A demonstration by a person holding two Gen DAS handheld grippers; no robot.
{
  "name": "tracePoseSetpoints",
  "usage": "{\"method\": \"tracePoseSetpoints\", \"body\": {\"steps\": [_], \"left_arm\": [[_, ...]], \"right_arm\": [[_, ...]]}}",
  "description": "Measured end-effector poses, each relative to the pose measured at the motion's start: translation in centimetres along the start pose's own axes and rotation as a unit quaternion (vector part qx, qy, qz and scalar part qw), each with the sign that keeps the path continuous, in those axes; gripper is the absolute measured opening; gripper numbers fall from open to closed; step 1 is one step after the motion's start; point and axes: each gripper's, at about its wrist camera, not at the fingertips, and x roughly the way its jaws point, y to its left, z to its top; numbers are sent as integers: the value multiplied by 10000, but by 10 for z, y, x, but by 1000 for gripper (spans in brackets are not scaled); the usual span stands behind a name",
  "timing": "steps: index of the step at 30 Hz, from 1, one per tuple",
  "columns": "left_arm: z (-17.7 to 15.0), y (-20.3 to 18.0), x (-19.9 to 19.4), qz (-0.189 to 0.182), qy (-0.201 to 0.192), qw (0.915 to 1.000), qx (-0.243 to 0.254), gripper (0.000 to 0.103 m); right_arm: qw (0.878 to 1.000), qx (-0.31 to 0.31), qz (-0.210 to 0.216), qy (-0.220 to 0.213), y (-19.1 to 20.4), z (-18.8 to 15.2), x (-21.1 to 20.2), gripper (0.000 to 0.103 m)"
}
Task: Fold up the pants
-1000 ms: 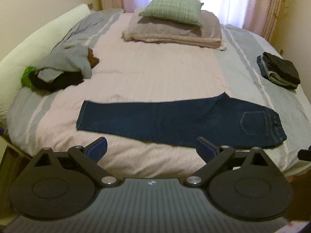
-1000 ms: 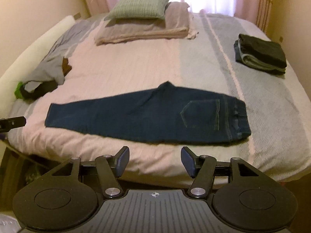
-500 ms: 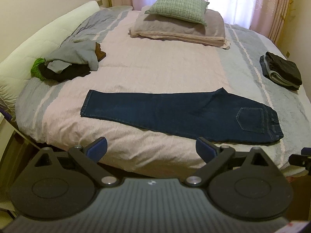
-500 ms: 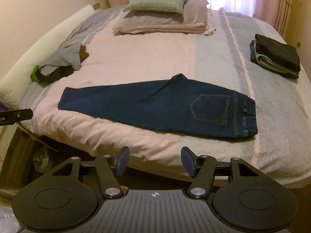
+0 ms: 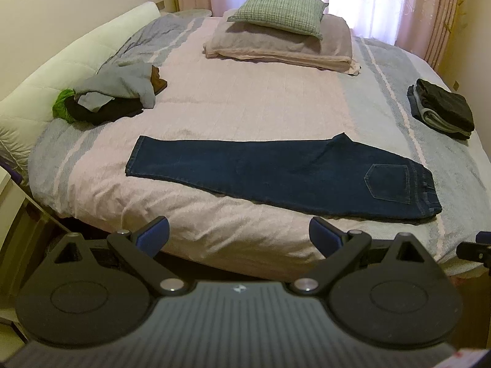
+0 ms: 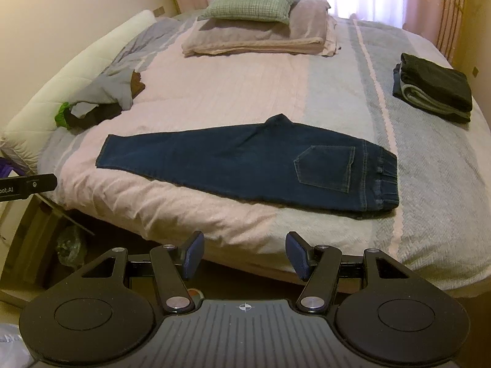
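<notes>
Left wrist view: one pair of dark blue denim jeans (image 5: 276, 174) lies flat on the bed (image 5: 260, 101), halved lengthwise with one leg over the other, its long axis running across the middle of the frame. The hem points to the left edge, the waistband and a stitched back pocket to the right, tilted slightly down at that end. It rests on a quilted bedspread of pink and grey-blue stripes. At upper centre sit two stacked pillows (image 5: 282, 33), a green checked one on a plain mauve one. A loose heap of clothes (image 5: 113, 95), grey, black and green, lies at the left; a neat folded stack (image 5: 442, 107) lies at the right. The left gripper (image 5: 239, 236), with blue pads, stands wide and empty, short of the bed's near edge. The right gripper (image 6: 244, 256) in its own view is also wide apart, holding nothing.
</notes>
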Motion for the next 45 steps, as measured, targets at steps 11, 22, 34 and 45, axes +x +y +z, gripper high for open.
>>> {"method": "tracePoseSetpoints", "body": {"steps": [11,22,34,45], "left_arm": [[2,44,40,-251,41,9964,-809,91],[30,181,190,-877,209,9540,-2858,73],[29,272,384,-1160,793,9116,-3864,53],[-20,310,443,-1681,401,8396,-5149,53]], "right_arm": [[9989,448,-105,63,-20,17,23,56],[9887,1295,-693,314,-26,80,92,56],[9840,972,-1264,790,5,143,206,56],[9620,2070,-1629,713,-29,126,288,56]]}}
